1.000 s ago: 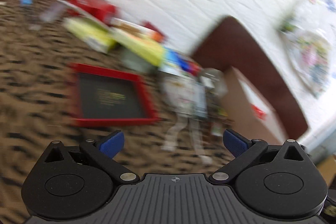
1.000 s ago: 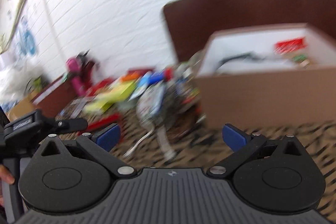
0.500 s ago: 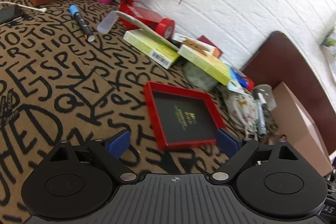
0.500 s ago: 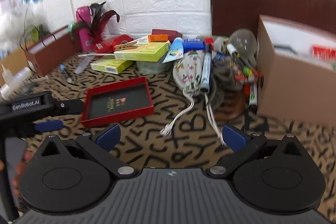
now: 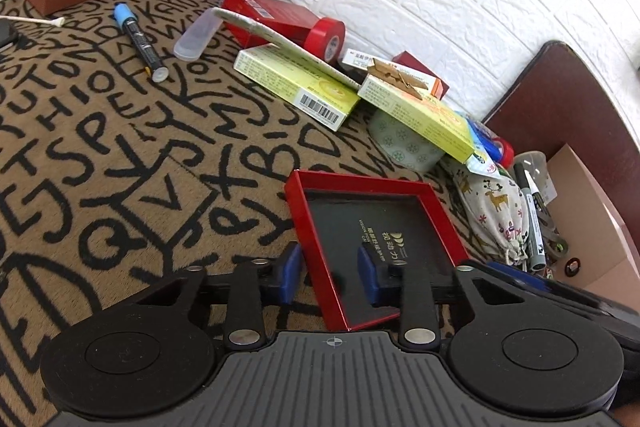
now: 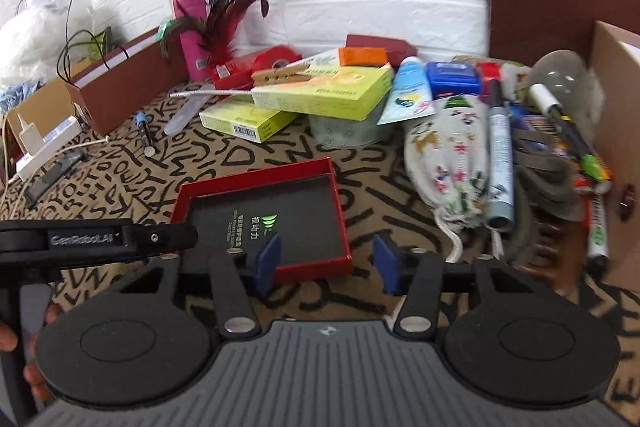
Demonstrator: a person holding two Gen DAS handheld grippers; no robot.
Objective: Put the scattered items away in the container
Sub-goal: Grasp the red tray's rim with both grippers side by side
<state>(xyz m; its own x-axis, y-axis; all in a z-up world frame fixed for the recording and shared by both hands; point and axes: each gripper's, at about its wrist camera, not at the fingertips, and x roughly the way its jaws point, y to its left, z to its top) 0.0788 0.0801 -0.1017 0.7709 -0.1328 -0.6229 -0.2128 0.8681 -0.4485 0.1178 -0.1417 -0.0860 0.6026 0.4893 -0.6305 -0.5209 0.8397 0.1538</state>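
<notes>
Red tray [image 5: 376, 223] lies flat on the lettered cloth [image 5: 120, 147], and our 2 grippers straddle its near edges: left gripper [image 5: 328, 277] and right gripper [image 6: 326, 261] both partly open, neither pinching it yet.

Bare mat [image 5: 120, 155] left of red tray [image 5: 376, 227]; clutter [image 6: 496, 147] crowds right.

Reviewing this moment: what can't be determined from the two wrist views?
- Cardboard container: its inside is cut off by the right wrist frame edge; left wrist view shows only an outer wall.
- Red tray: near corner hidden behind the left gripper.
- Tray lettering: too small to read.
- Green tin: contents hidden under the yellow box.
</notes>
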